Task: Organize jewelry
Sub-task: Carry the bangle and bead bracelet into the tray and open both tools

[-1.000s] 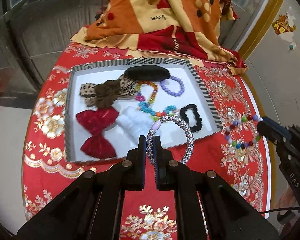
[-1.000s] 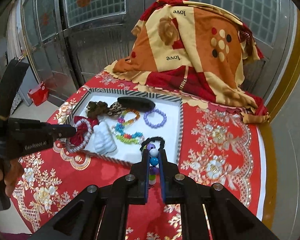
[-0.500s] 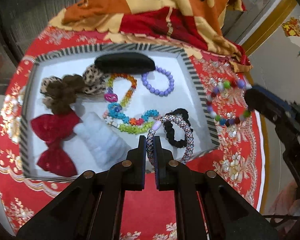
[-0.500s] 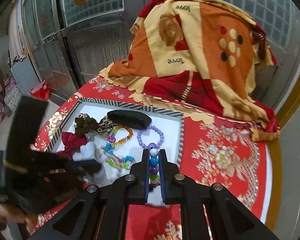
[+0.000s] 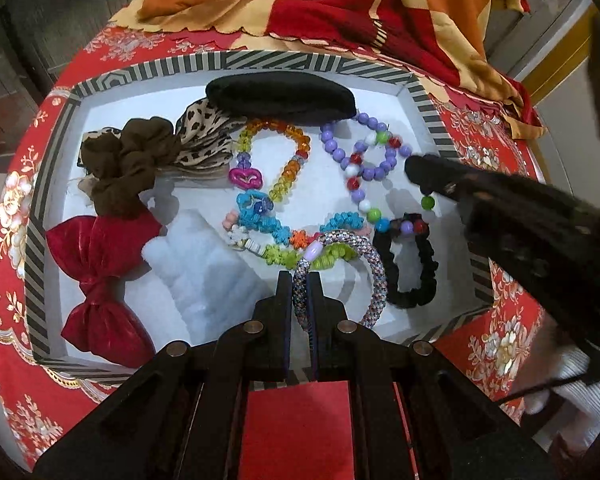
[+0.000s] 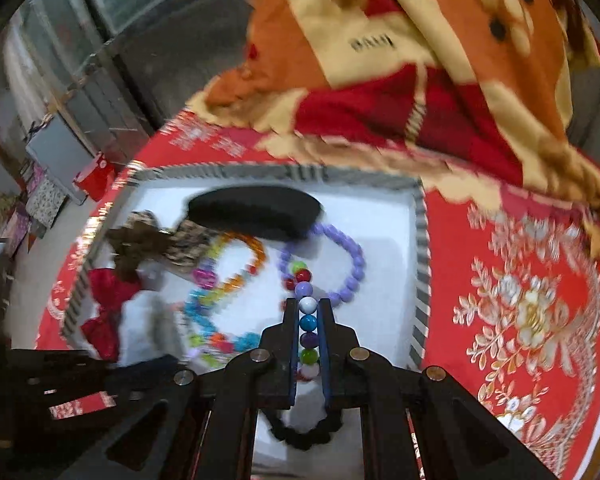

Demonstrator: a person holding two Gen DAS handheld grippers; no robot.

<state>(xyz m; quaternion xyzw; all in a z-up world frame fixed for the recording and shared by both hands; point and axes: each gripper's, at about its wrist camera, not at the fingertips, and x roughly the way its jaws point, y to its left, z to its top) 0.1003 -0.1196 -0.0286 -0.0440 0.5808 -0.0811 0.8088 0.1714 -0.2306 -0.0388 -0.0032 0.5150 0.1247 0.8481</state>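
Left gripper [image 5: 300,280] clamped on a woven silver rope bangle [image 5: 364,264]; right gripper [image 6: 308,312] clamped on a multicoloured bead bracelet [image 6: 307,322]; both are held directly above the striped-rimmed white tray [image 5: 260,60].

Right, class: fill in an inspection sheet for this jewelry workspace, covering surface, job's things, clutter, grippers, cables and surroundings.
Surface: red floral tablecloth.
Job's things: striped-rim tray holding purple bead bracelet, amber bead bracelet, black scrunchie, red bow, brown scrunchie.
Clutter: patterned blanket behind the tray.
Grippers: left gripper shut on woven bracelet; right gripper shut on multicolored bead bracelet, both over the tray.
Cables: black cable.
Surroundings: metal door.
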